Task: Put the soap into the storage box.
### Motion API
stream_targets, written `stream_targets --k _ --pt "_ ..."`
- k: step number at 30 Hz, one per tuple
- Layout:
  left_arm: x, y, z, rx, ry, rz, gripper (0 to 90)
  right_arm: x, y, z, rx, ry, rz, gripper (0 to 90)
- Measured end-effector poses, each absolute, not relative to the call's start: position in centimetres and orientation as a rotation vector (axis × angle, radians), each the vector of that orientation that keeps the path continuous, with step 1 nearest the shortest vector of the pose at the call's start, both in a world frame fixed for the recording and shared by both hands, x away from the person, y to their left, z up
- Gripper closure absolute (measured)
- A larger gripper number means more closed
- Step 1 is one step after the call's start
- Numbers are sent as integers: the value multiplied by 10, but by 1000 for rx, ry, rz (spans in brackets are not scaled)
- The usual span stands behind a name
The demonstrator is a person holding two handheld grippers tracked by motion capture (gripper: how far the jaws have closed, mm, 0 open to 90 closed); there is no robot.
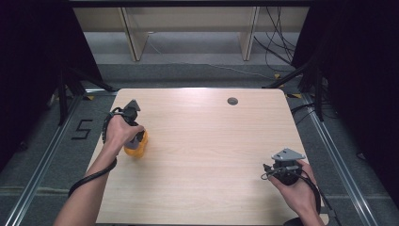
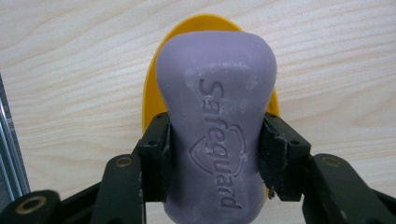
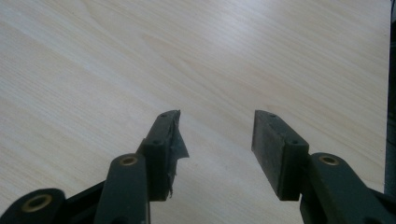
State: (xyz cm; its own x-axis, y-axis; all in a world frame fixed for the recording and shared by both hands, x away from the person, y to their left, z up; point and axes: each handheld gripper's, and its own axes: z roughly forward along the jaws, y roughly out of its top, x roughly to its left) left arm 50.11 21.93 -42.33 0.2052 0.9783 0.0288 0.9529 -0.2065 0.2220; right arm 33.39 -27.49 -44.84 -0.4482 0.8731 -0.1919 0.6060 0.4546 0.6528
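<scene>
Purple soap bar point(image 2: 215, 135) pinched btwn left tongs point(image 2: 215, 154) — over yellow dish point(image 2: 152, 93).

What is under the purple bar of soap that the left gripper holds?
Under the purple bar of soap, shut between the left gripper's jaws, lies a yellow oval dish on the wooden table. The soap covers the dish's middle, so contact cannot be judged.

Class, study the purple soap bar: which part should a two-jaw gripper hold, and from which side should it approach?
Grip the soap bar across its narrowed waist, coming from above along its length, as the left gripper does. The sides pinch in there, so the pads probably seat without sliding. The yellow dish underneath blocks lower access.
</scene>
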Motion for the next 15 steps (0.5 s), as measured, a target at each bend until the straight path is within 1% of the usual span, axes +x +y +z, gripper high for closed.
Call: stream_targets --k 15 --pt "501 220 -428 2270 1890 265 492 334 -275 -449 1233 2200 689 519"
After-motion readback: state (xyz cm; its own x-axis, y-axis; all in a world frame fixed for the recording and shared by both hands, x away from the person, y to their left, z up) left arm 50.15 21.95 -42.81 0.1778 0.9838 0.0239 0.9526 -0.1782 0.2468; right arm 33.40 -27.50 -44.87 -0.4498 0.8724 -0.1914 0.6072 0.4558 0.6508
